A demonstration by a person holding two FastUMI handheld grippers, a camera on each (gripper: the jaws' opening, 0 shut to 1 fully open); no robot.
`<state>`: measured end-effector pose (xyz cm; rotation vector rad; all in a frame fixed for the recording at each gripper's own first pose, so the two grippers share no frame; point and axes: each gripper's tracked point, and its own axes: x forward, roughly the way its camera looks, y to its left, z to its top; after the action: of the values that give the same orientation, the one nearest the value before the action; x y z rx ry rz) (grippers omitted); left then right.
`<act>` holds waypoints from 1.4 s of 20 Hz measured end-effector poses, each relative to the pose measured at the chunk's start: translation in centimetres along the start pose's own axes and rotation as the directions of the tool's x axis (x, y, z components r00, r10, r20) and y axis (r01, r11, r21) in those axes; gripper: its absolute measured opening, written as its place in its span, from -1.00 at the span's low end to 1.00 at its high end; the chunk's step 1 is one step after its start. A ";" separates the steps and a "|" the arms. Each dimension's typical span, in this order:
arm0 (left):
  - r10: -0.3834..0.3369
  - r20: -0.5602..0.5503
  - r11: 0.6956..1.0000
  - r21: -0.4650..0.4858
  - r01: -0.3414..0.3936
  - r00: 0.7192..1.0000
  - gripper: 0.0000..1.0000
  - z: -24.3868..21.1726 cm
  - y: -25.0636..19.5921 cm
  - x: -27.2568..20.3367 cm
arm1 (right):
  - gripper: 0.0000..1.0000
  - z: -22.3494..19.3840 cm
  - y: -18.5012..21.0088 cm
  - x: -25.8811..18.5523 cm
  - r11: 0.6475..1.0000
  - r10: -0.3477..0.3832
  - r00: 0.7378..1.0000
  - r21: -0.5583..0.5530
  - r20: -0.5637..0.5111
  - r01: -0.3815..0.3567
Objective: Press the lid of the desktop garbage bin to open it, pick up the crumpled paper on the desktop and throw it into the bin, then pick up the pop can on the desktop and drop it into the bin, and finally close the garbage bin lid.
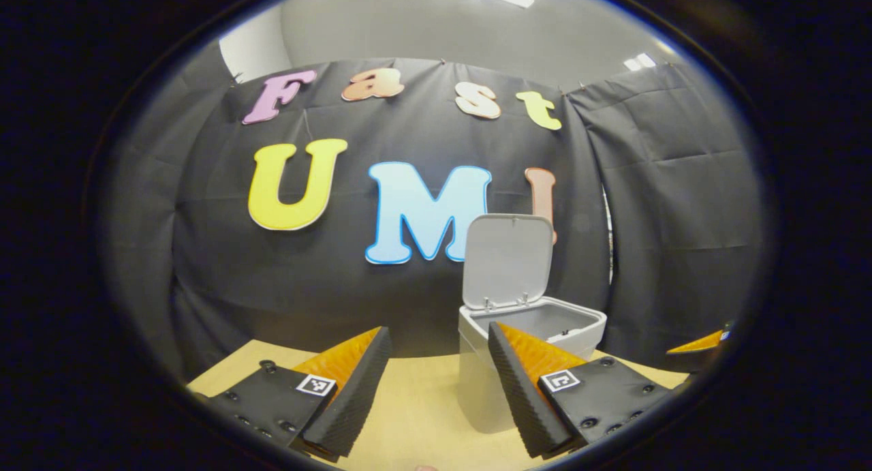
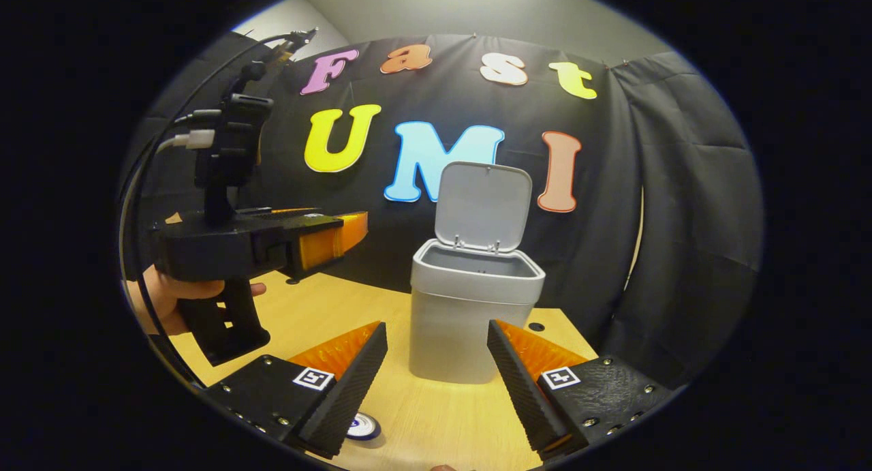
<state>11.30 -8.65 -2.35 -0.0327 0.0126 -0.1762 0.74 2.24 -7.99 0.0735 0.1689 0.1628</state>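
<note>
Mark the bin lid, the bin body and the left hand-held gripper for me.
bin lid (image 2: 482, 206), right gripper view, middle of its raised inner face
bin body (image 2: 453, 338), right gripper view, front wall
left hand-held gripper (image 2: 340, 238), right gripper view, between its fingertips

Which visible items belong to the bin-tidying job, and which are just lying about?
Job: garbage bin, its lid standing open; left gripper and right gripper, both open and empty.

Lying about: small round disc on the wooden table.

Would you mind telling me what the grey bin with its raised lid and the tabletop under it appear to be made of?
The grey bin and its raised lid look like matte moulded plastic: smooth, rounded corners, uniform colour. The light tabletop looks like wood or wood-grain laminate, from its faint streaks.
</note>
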 end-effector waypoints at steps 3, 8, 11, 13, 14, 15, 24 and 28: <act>0.039 0.006 0.999 0.025 -0.039 0.999 0.92 0.4 1.6 -1.8 | 0.90 -2.0 2.4 0.4 0.997 0.076 0.996 0.014 -0.055 -0.076; 0.078 0.003 0.997 0.027 -0.078 0.997 0.92 0.6 3.2 -4.1 | 0.90 -5.0 5.1 0.8 0.987 0.160 0.976 0.050 -0.147 -0.154; 0.091 -0.008 0.996 0.007 -0.091 0.996 0.87 0.6 3.9 -5.2 | 0.90 -6.9 6.7 1.1 0.977 0.210 0.955 0.078 -0.209 -0.198; 0.098 -0.015 0.995 -0.003 -0.098 0.995 0.87 0.3 4.5 -5.6 | 0.90 -8.0 7.4 1.1 0.973 0.228 0.942 0.087 -0.247 -0.212; 0.102 -0.020 0.995 -0.004 -0.102 0.995 0.87 0.2 4.8 -5.8 | 0.91 -8.6 7.6 1.3 0.973 0.228 0.936 0.091 -0.268 -0.211; 0.106 -0.023 0.994 -0.008 -0.106 0.994 0.92 0.1 5.1 -5.9 | 0.91 -9.6 7.9 1.4 0.972 0.234 0.926 0.095 -0.297 -0.215; 0.144 -0.066 0.988 -0.052 -0.148 0.987 0.90 -1.3 7.1 -6.3 | 0.91 -16.2 8.6 1.1 0.967 0.254 0.804 0.125 -0.538 -0.221; 0.153 -0.064 0.987 -0.048 -0.156 0.986 0.86 -1.1 7.1 -6.6 | 0.91 -17.5 8.5 1.2 0.970 0.239 0.770 0.111 -0.592 -0.216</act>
<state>6.01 -0.54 -3.63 -0.0786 0.0797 -0.0211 -2.43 11.87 -24.61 0.0764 0.8099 0.4274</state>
